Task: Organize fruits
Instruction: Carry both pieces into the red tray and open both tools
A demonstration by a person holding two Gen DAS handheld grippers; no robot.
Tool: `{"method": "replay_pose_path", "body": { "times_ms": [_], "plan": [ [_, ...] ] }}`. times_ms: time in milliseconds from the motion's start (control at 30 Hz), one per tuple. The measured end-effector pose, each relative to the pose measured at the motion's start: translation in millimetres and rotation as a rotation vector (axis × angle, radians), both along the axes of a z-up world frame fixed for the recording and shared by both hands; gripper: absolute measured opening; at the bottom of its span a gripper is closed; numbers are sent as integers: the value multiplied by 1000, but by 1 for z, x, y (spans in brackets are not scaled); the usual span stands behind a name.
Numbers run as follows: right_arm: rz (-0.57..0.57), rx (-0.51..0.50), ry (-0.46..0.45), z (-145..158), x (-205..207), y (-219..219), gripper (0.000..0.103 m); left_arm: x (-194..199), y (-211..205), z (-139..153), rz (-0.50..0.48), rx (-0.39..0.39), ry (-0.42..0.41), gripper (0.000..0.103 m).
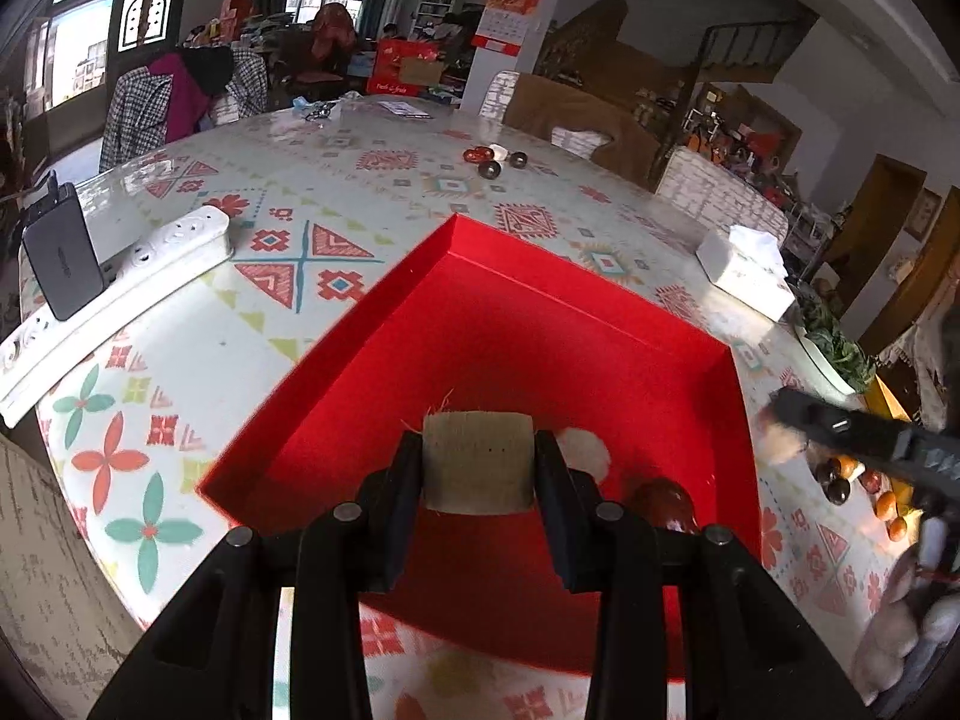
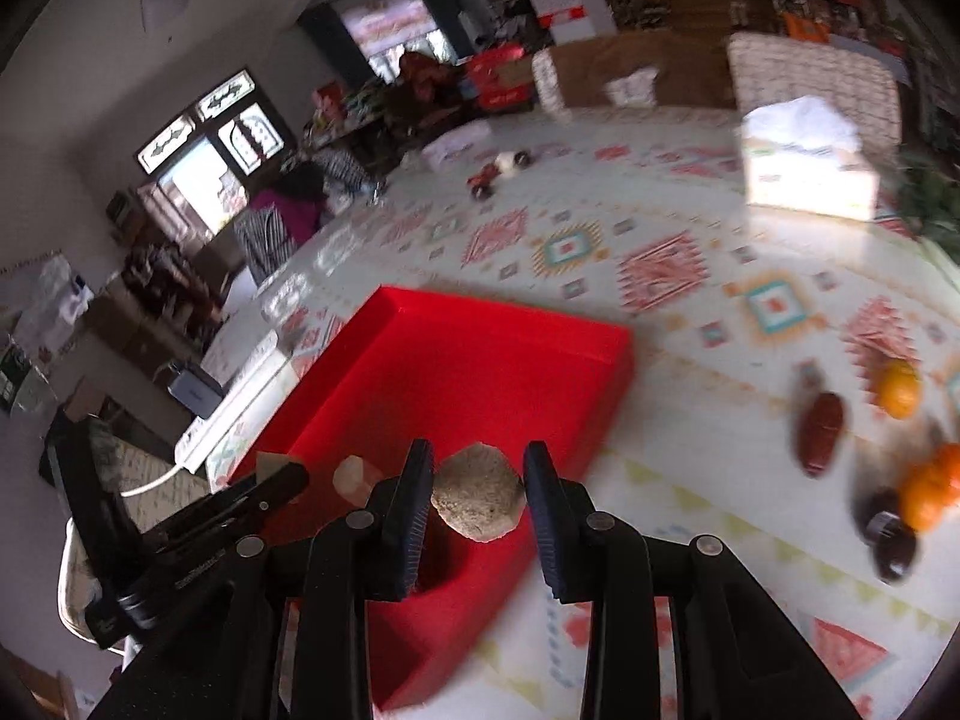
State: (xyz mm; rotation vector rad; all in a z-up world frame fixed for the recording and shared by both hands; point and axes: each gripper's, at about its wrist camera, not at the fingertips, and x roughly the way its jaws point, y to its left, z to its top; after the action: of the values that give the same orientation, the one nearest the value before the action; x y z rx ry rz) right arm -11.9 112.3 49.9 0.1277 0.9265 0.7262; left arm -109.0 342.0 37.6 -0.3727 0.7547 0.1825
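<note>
My left gripper (image 1: 478,443) is shut on a beige, rough-cut block (image 1: 478,468) and hangs over the red tray (image 1: 510,330). A white round piece (image 1: 585,450) and a dark red fruit (image 1: 663,507) lie inside the tray, just right of the fingers. My right gripper (image 2: 480,453) is shut on a tan, faceted lump (image 2: 480,501) above the tray's near right corner (image 2: 480,354). Loose on the tablecloth to its right are two oranges (image 2: 897,387), a dark red date (image 2: 822,432) and a dark round fruit (image 2: 891,537). Each gripper shows at the edge of the other's view.
A white power strip (image 1: 120,276) with a black charger (image 1: 63,258) lies left of the tray. A tissue box (image 2: 804,162) stands at the far right, and a few small dark fruits (image 1: 495,159) sit farther back. A dish of greens (image 1: 834,348) is at the table's right edge.
</note>
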Motion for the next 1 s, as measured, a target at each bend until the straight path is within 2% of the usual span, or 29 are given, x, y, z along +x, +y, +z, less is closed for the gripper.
{"method": "replay_pose_path", "body": {
  "times_ms": [167,300,633,800,867,933,1000],
  "plan": [
    [21,-20,58,-23,16,29,34,21,11,1,13,16,12,36],
    [29,-28,74,-29,24,44,34,35,17,-3,15,-6,36,36],
    [35,-62,99,-35,49,68,35,24,12,-18,15,-6,92,36],
    [11,-32,115,-37,55,67,35,24,11,-17,26,-2,87,36],
    [8,-23,106,-34,54,65,35,23,10,-14,25,-14,79,40],
    [3,-17,76,-25,50,60,35,20,9,-8,30,-18,59,52],
    [-1,-5,53,-17,46,53,35,17,8,-2,41,-16,37,56]
  ]
}}
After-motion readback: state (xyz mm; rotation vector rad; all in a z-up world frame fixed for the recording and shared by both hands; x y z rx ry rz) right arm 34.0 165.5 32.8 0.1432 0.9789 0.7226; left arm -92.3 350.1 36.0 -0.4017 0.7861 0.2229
